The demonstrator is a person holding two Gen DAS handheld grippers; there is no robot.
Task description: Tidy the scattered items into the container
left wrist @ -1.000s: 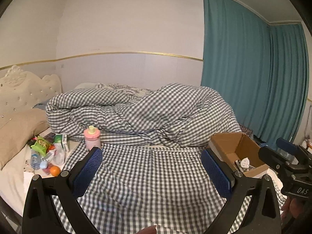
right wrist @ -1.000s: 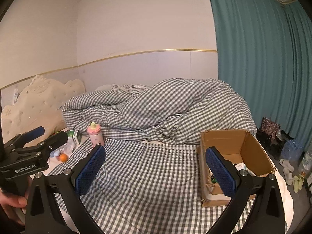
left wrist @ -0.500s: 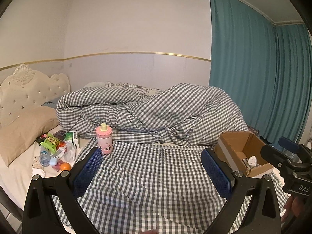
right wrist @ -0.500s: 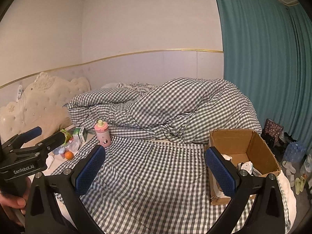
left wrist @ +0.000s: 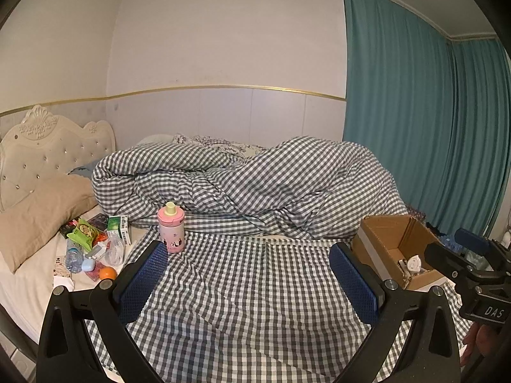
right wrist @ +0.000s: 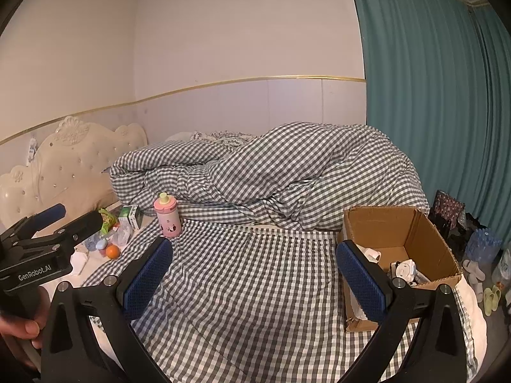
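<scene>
A pink bottle stands upright on the checked bedsheet. Left of it lies a pile of small items: a green snack bag, a green-white box, a water bottle and an orange. An open cardboard box sits on the bed's right side with a few white items inside. My left gripper is open and empty above the sheet. My right gripper is open and empty, near the box's left wall.
A bunched checked duvet lies across the back of the bed. A beige pillow and cream headboard are at left. Teal curtains hang at right. Slippers and water bottles are on the floor beside the bed.
Both grippers have pulled back and turned left, so the bottle, the pile and the box sit further right and look smaller. Both stay open and empty.
</scene>
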